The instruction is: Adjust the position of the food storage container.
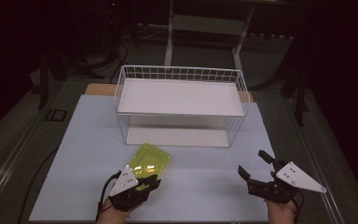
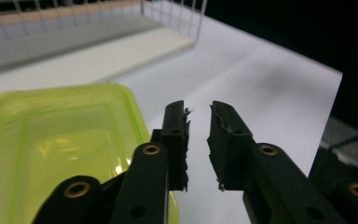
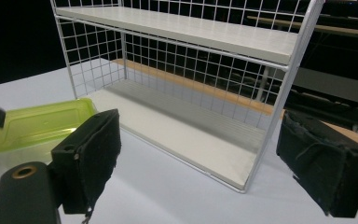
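A translucent yellow-green container (image 1: pixel 149 161) lies on the white table top (image 1: pixel 205 191), in front of the rack and left of centre. My left gripper (image 1: pixel 151 179) sits at its near edge. In the left gripper view the container (image 2: pixel 51 140) lies to the left of the jaws. The left gripper (image 2: pixel 198 109) is open by a narrow gap with nothing in it. My right gripper (image 1: pixel 251 162) hovers near the table's front right, wide open and empty. From the right gripper (image 3: pixel 200 126) the container (image 3: pixel 37 123) shows at the left.
A white wire rack (image 1: pixel 182 74) with an upper and a lower shelf stands at the back centre, its open side facing me; it also appears as the rack (image 3: pixel 284 65) close ahead. Dark floor, cables and table legs surround the table.
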`<state>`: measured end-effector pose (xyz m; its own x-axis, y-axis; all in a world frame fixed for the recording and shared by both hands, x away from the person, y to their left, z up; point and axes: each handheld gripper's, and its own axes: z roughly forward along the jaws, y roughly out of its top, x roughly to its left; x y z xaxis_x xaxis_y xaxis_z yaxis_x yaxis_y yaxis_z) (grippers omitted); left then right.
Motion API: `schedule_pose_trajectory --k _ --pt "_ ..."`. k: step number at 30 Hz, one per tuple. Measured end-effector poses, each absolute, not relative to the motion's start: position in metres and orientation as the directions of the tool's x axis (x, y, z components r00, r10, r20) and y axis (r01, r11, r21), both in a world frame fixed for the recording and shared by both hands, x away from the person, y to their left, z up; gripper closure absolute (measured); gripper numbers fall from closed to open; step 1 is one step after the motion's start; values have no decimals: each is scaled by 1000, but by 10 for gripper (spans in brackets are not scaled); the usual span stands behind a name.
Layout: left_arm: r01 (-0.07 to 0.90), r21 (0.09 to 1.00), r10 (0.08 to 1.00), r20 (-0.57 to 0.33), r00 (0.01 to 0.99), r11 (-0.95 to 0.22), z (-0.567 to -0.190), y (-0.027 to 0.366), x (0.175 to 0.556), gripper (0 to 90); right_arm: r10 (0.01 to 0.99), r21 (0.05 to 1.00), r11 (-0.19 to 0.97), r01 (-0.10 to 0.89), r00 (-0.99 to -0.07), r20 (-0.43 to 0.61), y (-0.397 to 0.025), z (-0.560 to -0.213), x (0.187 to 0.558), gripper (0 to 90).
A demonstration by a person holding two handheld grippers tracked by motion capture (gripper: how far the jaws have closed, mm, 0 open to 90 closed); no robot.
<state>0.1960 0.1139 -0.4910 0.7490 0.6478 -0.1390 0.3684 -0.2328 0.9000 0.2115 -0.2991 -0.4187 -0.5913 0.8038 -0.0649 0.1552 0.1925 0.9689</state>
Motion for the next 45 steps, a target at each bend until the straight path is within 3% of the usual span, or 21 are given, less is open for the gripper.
schedule_pose_trajectory --k 7,14,22,37,45 --pt "393 866 633 -120 765 -310 -501 106 198 900 802 968 193 157 -594 -63 -299 -419 212 136" --pt "453 825 660 -135 739 -339 -510 107 203 900 802 968 193 162 -595 -60 -299 -419 212 136" --pt "460 807 671 -110 733 -370 -510 111 201 900 801 968 191 162 -595 -58 -300 -420 212 136" --pt "504 787 730 -101 676 -357 -513 159 213 899 792 967 190 169 -609 -49 -298 -420 213 136" --pt "495 795 776 -49 629 -351 -511 179 218 899 786 966 193 172 -616 -48 -296 -421 213 137"
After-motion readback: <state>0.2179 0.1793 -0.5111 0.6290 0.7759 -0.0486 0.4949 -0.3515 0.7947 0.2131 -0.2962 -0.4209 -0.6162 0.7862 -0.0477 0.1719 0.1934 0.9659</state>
